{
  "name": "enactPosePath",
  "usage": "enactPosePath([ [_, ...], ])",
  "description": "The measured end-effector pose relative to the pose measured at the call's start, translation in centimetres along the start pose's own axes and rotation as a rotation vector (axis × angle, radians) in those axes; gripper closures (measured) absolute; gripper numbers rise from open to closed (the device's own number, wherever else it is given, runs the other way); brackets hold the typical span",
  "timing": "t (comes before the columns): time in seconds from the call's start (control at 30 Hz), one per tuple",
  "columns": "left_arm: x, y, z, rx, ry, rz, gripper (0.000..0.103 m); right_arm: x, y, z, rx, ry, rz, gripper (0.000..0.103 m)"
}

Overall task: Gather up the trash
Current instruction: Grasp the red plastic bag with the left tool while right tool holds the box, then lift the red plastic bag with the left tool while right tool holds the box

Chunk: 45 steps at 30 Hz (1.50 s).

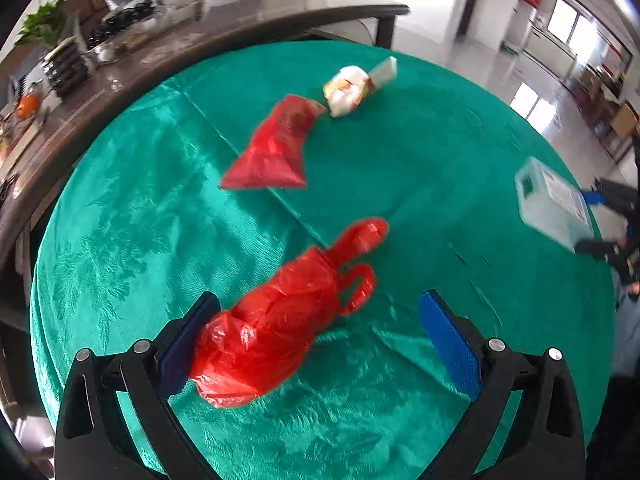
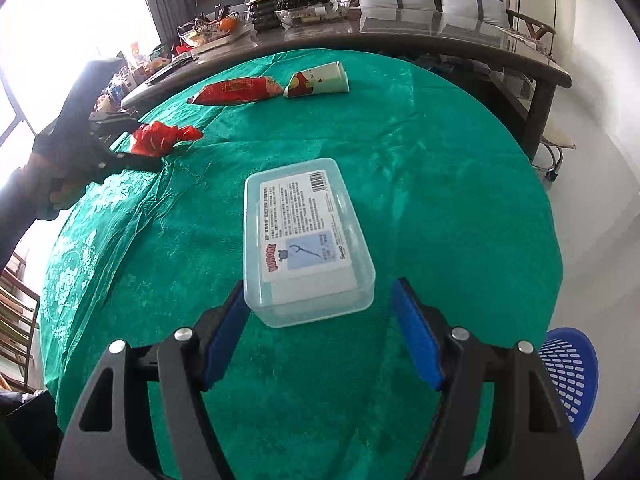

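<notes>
- Crumpled red plastic bag (image 1: 276, 332): lies on the green-clothed round tabletop (image 1: 420, 184), between the spread jaws of the left tongs (image 1: 320, 344), against one blue pad; not clamped.
- Clear rectangular plastic box with printed label (image 2: 306, 236): on the tabletop, its near end between the released right tongs (image 2: 320, 336).
- Red snack wrapper (image 2: 236, 91) and flattened paper cup (image 2: 318, 80): far edge, side by side.
- Blue perforated basket (image 2: 568, 380): on the floor beside the tabletop.

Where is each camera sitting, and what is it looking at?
Left wrist view: sits on the left claw, looking down at a red plastic bag lying between its open blue pads.
Right wrist view: sits on the right claw, looking down at a clear plastic box; a dark sleeve shows at left.
Both share: the green tablecloth, bag, box, and red wrapper.
</notes>
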<state>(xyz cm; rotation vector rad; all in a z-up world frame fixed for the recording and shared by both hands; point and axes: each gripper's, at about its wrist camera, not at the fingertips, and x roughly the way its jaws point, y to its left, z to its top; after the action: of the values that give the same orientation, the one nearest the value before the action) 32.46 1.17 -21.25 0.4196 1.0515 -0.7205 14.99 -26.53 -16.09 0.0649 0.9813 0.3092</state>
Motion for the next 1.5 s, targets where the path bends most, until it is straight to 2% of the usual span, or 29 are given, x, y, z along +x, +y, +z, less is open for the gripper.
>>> enactPosePath([
  [0.07, -0.9, -0.9, -0.8, 0.062, 0.001, -0.016, 0.004, -0.4, -0.1, 0.4, 0.0, 0.011, 0.016, 0.029],
  [0.17, -1.4, -0.2, -1.0, 0.044, -0.027, 0.026, 0.004, -0.3, 0.0, 1.5, 0.003, 0.034, 0.012, 0.017],
  [0.27, -0.5, 0.2, -0.8, 0.035, -0.02, 0.051, 0.004, 0.8, 0.6, 3.1, -0.036, 0.097, 0.003, 0.016],
  [0.4, 0.3, -1.3, -1.1, 0.139, 0.011, 0.096, 0.004, 2.6, 1.7, 4.5, -0.113, 0.176, -0.023, 0.016],
  [0.47, 0.5, -1.7, -1.5, 0.156, 0.025, 0.098, 0.01, 3.5, 1.9, 5.0, -0.134, 0.207, -0.068, 0.016],
  [0.5, 0.2, -1.6, -1.7, 0.137, 0.024, 0.084, 0.017, 3.8, 2.0, 5.0, -0.141, 0.226, -0.098, 0.026],
  [0.53, 0.0, -1.3, -1.9, 0.113, 0.029, 0.069, 0.029, 4.1, 1.9, 5.0, -0.142, 0.241, -0.114, 0.036],
  [0.57, -0.3, -1.0, -2.0, 0.079, 0.029, 0.057, 0.036, 3.9, 1.9, 5.0, -0.125, 0.241, -0.079, 0.043],
  [0.6, -0.5, -1.0, -2.1, 0.056, 0.027, 0.063, 0.055, 3.6, 2.0, 4.9, -0.109, 0.236, -0.086, 0.043],
  [0.63, -0.6, -0.8, -2.2, 0.022, 0.029, 0.083, 0.063, 3.2, 2.2, 4.8, -0.11, 0.224, -0.1, 0.043],
  [0.8, -2.4, -2.1, -3.0, -0.19, -0.013, 0.074, 0.067, 1.3, 2.2, 5.0, 0.023, 0.066, -0.032, 0.043],
  [0.87, -3.1, -3.2, -3.5, -0.317, -0.038, 0.068, 0.066, 1.7, 2.4, 5.0, 0.062, 0.032, -0.022, 0.043],
  [0.93, -3.3, -4.6, -4.3, -0.416, -0.052, 0.069, 0.064, 2.6, 3.1, 4.9, 0.043, -0.001, -0.064, 0.043],
  [1.0, -3.0, -5.7, -4.4, -0.451, -0.079, 0.094, 0.06, 3.5, 3.3, 4.7, 0.037, -0.014, -0.089, 0.042],
  [1.07, -2.6, -6.9, -4.5, -0.44, -0.107, 0.146, 0.05, 3.8, 3.2, 4.4, 0.031, -0.044, -0.1, 0.038],
  [1.1, -2.3, -7.2, -4.5, -0.438, -0.114, 0.155, 0.032, 3.9, 3.2, 4.2, 0.021, -0.056, -0.107, 0.026],
  [1.13, -1.9, -7.5, -4.5, -0.431, -0.122, 0.159, 0.019, 4.0, 3.2, 4.1, 0.015, -0.058, -0.111, 0.023],
  [1.33, 0.1, -7.6, -4.3, -0.322, -0.102, 0.26, 0.009, 4.9, 2.7, 3.6, 0.029, -0.035, -0.108, 0.019],
  [1.4, 0.2, -7.3, -4.7, -0.327, -0.119, 0.269, 0.004, 5.0, 2.9, 3.7, 0.02, -0.029, -0.109, 0.015],
  [1.47, 0.3, -6.8, -5.0, -0.353, -0.135, 0.239, 0.004, 5.3, 3.3, 3.6, 0.0, -0.017, -0.119, 0.012],
  [1.5, 0.3, -6.8, -5.0, -0.348, -0.135, 0.241, 0.004, 5.5, 3.9, 3.6, -0.026, -0.005, -0.151, 0.012],
])
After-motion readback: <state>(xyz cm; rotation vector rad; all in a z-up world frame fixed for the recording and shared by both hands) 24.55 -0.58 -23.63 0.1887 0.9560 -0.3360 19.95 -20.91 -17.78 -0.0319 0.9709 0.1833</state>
